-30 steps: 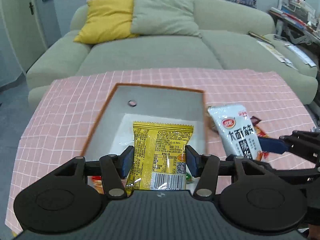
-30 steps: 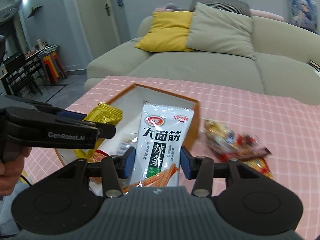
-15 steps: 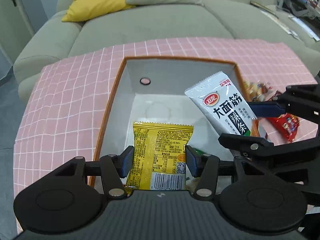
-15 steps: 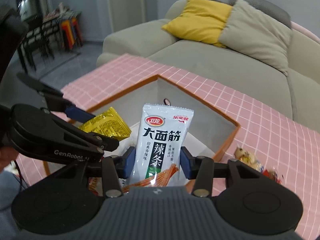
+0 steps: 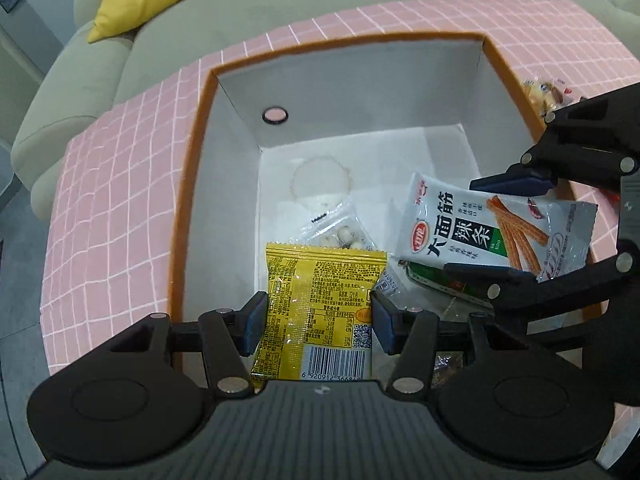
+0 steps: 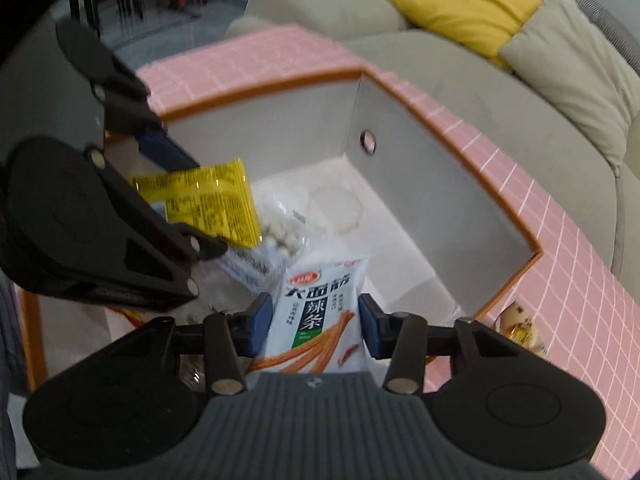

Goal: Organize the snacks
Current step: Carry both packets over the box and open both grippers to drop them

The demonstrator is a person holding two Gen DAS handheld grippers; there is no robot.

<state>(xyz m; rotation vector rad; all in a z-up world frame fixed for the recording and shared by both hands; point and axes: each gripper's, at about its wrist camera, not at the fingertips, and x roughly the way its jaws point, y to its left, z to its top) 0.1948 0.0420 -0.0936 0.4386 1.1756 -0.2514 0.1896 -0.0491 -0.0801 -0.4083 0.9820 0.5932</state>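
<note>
1. Left gripper (image 5: pixel 318 320): angled steeply down over the open box (image 5: pixel 192 184), its blue fingers (image 5: pixel 256 322) closed on the two side edges of a yellow snack packet (image 5: pixel 320 300). The packet stands barcode end toward the camera and hangs inside the box opening, near the front.
2. Right gripper (image 6: pixel 316 326): also pointed down into the box, its fingers (image 6: pixel 260 326) pressed against the sides of a white packet of spicy strips (image 6: pixel 320 312), green label and orange sticks showing. In the left wrist view the same packet (image 5: pixel 480 236) lies slanted across the right side of the box interior, clamped between the right gripper's (image 5: pixel 504 228) blue tips.
3. Box: orange rim, white inner walls, a round hole (image 5: pixel 274 115) in the far wall. It sits on a worktop covered by a pink checked cloth (image 5: pixel 120 184).
4. Contents already on the box floor: a clear bag of small pale round pieces (image 5: pixel 344 232) just beyond the yellow packet, and a green-and-white wrapper (image 5: pixel 424 280) under the white packet. Other wrappers near the front are too hidden to identify.
5. Loose snacks outside the box: a yellowish wrapped snack (image 6: pixel 520 328) lies on the cloth just beside the right wall of the box.
6. Background: a grey-green sofa (image 6: pixel 460 68) behind the worktop carries a yellow cushion (image 6: pixel 468 0) and a beige cushion (image 6: pixel 576 72), side by side.
</note>
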